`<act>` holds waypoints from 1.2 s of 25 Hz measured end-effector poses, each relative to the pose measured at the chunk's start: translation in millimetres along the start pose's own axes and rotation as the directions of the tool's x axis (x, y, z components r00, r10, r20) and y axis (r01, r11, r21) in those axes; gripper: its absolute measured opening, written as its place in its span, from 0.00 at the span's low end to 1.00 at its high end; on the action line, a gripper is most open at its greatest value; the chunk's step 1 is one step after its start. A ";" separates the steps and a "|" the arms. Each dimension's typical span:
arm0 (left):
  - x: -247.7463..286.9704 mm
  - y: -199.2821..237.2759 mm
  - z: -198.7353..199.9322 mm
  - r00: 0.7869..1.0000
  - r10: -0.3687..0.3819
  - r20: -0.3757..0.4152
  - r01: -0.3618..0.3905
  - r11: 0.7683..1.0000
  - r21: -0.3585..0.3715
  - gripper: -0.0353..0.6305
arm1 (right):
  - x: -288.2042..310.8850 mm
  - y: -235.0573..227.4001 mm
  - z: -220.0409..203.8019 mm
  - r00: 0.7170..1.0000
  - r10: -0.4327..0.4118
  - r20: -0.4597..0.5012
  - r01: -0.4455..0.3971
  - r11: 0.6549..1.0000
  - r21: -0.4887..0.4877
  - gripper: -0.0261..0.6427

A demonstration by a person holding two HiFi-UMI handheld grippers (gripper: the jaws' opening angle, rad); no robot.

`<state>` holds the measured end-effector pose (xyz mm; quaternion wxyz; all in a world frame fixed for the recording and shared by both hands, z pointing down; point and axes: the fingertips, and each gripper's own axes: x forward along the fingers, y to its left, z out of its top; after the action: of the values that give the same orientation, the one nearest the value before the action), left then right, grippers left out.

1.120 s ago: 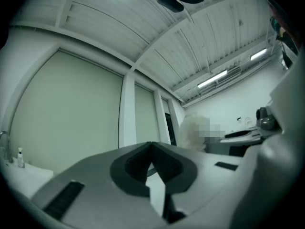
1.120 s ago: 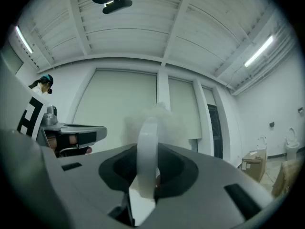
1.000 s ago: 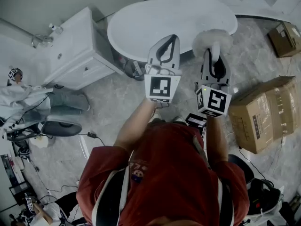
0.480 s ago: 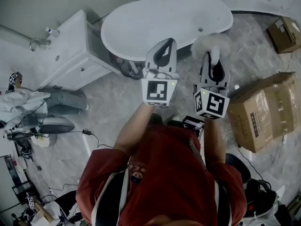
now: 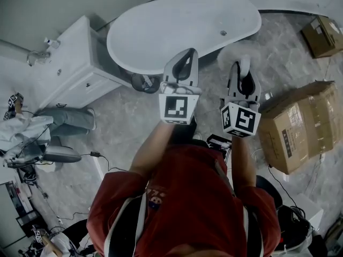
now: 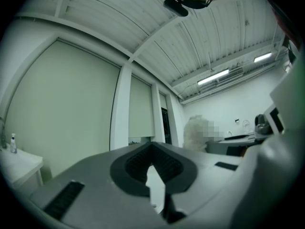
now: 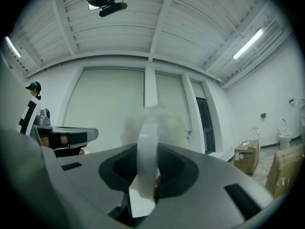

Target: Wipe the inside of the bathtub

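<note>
The wiping has not begun. The person stands on the floor before the white bathtub point(image 5: 177, 23), and both tools hang outside it, near its front wall.

The right gripper point(image 5: 241, 64) is closed on the white handle point(image 7: 146, 149) of a fluffy duster point(image 5: 239, 51). The right gripper view shows the jaws pressed on both sides of this flat handle, with the soft head just beyond them. The left gripper point(image 5: 188, 53) carries nothing. In the left gripper view its jaws are together or very nearly so, with only a thin slit between the pads.

The long axis of the duster follows the line of the jaws. In the head view its fluffy head points away from the person, toward the tub wall, and the handle points back to the hand. The head is over the floor beside the tub end where the drain point(image 5: 222, 33) is, not inside. The tub itself lies long from left to right across the head view.

To do this step well, I think the duster must first go up over the rim and then tip downward, so that the soft head, not the handle, meets the inner surface. Long strokes along the length of the tub seem best. The grip should be firm, because a thin handle can turn between the jaws under pressure.
</note>
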<state>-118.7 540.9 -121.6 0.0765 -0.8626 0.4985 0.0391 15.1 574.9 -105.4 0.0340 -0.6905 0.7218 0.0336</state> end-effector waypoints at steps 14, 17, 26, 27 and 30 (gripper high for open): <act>141.3 78.7 -40.7 1.000 0.006 0.013 -0.005 0.998 -0.070 0.08 | 162.1 -12.8 -22.5 0.999 0.002 -0.038 -0.004 0.999 -0.046 0.18; 170.5 105.8 -47.5 1.000 0.015 0.009 -0.014 0.996 -0.088 0.08 | 203.2 -5.2 -26.2 0.999 0.012 -0.047 -0.014 0.998 -0.056 0.18; 235.2 157.4 -66.3 0.999 0.035 0.005 -0.034 0.995 -0.097 0.08 | 291.5 0.4 -37.9 0.998 0.032 -0.062 -0.036 0.997 -0.069 0.18; 240.6 159.9 -68.5 0.999 0.038 0.002 -0.038 0.995 -0.095 0.08 | 298.0 -1.2 -40.7 0.997 0.034 -0.067 -0.039 0.997 -0.067 0.18; 258.3 166.6 -72.4 0.997 0.071 0.002 -0.071 0.990 -0.124 0.08 | 318.3 -5.9 -48.6 0.996 0.050 -0.077 -0.055 0.997 -0.059 0.18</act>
<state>-134.4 226.1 -102.9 0.0230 -0.8473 0.5253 0.0751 6.8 253.5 -87.4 -0.0154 -0.6728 0.7391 0.0304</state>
